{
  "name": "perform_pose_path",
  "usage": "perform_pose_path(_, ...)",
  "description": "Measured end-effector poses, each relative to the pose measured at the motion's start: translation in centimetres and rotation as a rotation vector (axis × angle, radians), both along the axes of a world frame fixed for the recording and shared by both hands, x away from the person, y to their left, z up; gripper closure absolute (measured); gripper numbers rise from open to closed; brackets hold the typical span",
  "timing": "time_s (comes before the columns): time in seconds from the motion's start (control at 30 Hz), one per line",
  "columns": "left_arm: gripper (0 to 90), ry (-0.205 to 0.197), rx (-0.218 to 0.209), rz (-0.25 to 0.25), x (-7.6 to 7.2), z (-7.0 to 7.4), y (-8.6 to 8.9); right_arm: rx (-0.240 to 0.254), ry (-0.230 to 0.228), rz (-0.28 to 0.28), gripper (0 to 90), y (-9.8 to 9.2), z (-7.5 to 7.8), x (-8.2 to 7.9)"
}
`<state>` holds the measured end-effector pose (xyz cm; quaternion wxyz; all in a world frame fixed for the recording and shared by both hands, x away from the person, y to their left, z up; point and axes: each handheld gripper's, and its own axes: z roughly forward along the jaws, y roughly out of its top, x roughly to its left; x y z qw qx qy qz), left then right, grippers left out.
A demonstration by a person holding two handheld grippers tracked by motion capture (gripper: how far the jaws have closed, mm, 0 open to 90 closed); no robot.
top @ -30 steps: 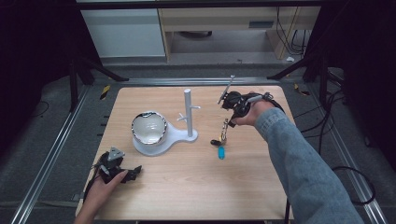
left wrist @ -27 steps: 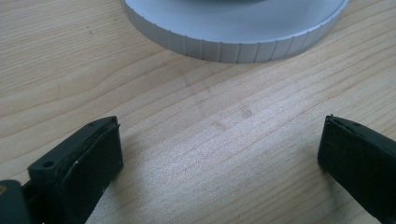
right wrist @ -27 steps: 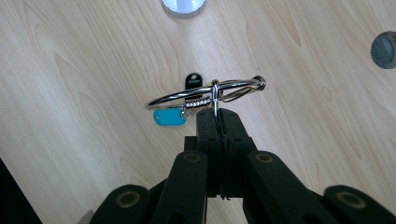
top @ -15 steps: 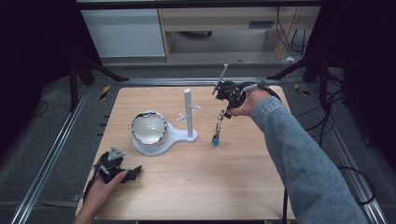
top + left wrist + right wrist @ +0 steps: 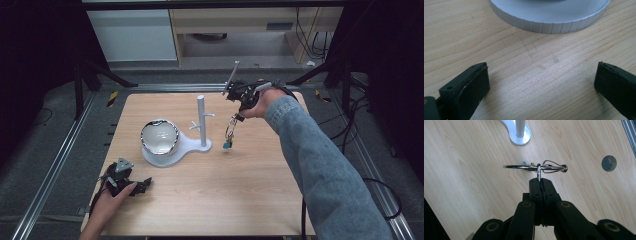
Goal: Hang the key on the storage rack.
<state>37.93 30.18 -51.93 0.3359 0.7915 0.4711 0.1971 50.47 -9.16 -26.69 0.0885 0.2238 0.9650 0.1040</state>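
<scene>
Carry step: right hand-held gripper (image 5: 540,180) clamped on key ring (image 5: 534,167), post (image 5: 201,120) at 9 o'clock; next, hook peg. Left hand-held gripper (image 5: 541,82) apart, idle.

A pale wooden table (image 5: 210,195) is seen, framed by metal rails. A white stand (image 5: 185,146) with an upright post is set on it, and a shiny bowl (image 5: 159,136) is carried on the stand's round base.

- One wooden table (image 5: 200,200).
- One white stand (image 5: 201,122) with an upright post, its base (image 5: 549,17) holding one shiny bowl (image 5: 159,136).
- One key ring (image 5: 534,167) with a small teal tag (image 5: 227,145).
- Two grippers: left gripper (image 5: 145,184), right gripper (image 5: 236,118).
- Two hands, one on each gripper.
- One round grey disc (image 5: 609,163) set in the tabletop.
</scene>
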Motion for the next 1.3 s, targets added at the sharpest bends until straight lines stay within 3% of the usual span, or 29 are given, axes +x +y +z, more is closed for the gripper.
perform_pose_path(1.3,0.0,0.0,0.001,0.0,0.0,0.0,0.0,-0.008,-0.032,0.044,88.7,3.2,2.2,0.1)
